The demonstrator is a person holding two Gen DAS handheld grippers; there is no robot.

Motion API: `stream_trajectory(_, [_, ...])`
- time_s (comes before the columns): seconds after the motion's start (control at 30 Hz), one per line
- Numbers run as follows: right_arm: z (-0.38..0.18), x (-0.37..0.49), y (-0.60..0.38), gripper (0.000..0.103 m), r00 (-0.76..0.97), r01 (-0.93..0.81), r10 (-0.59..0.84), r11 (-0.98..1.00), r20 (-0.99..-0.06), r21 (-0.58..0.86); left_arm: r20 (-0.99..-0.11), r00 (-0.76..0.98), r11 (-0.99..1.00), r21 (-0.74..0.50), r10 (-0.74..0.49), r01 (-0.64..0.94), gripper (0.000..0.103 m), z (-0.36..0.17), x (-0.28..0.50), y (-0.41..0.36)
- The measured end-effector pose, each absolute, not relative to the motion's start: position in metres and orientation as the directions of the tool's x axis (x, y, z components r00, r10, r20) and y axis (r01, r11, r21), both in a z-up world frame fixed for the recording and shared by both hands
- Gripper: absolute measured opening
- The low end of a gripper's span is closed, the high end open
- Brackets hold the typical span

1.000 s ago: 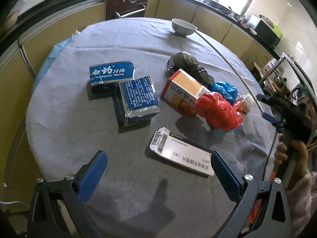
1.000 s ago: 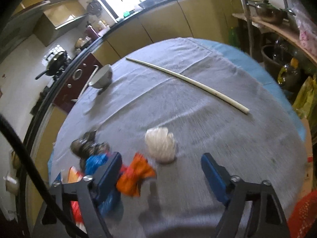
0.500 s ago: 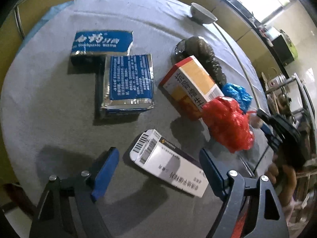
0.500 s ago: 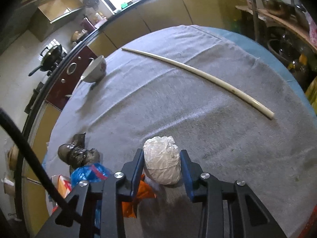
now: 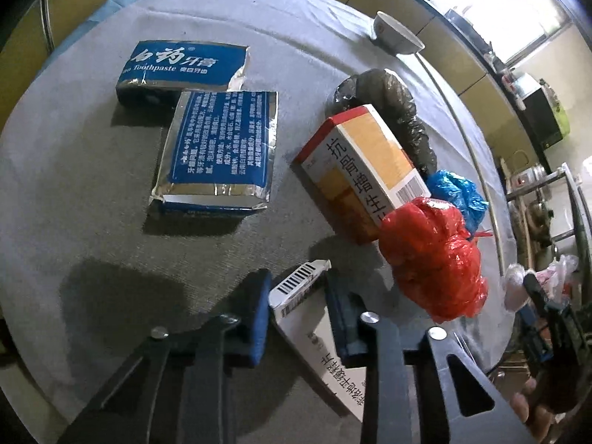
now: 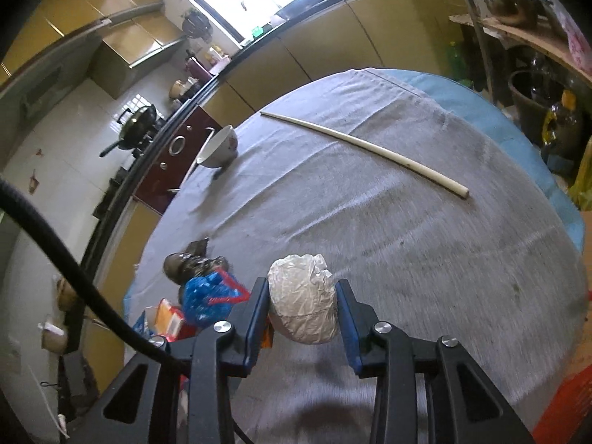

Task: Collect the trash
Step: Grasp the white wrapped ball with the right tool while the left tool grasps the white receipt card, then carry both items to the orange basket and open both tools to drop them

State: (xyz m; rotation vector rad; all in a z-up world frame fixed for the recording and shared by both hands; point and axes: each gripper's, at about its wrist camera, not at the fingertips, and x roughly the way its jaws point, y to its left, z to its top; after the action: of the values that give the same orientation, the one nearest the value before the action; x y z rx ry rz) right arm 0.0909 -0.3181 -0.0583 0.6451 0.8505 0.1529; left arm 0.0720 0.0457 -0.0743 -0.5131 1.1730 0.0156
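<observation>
Grey-clothed table (image 6: pixel 407 244) — white wad (image 6: pixel 301 301) pinched between right gripper (image 6: pixel 301 309) pads.

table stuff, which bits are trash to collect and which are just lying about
Trash to collect:
white box between the closing left tool
white wad in the right tool
toothpaste boxes
orange box
red bag
blue bag
black bag

Lying about:
bowl
long stick

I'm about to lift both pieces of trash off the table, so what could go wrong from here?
The left gripper is closing on just one end of the flat white barcoded carton; it may droop or slip. The crumpled white plastic ball in the right gripper could squeeze out. The red plastic bag nearby might snag.
</observation>
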Motion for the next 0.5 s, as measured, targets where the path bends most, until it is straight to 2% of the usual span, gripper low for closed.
stream_trajectory(0.27, [-0.056, 0.054, -0.326, 0.039, 0.669, 0.115, 0.425, 0.751, -0.61, 0.65, -0.86, 0.454, 0.917, -0.35, -0.234, -0.191, 0.009, -0.054, 0.046, 0.05])
stream_trajectory(0.5, [-0.05, 0.023, -0.321, 0.039, 0.672, 0.098, 0.452, 0.731, -0.587, 0.675, -0.834, 0.499, 0.922, -0.354, -0.235, -0.157, 0.009, -0.034, 0.025, 0.063])
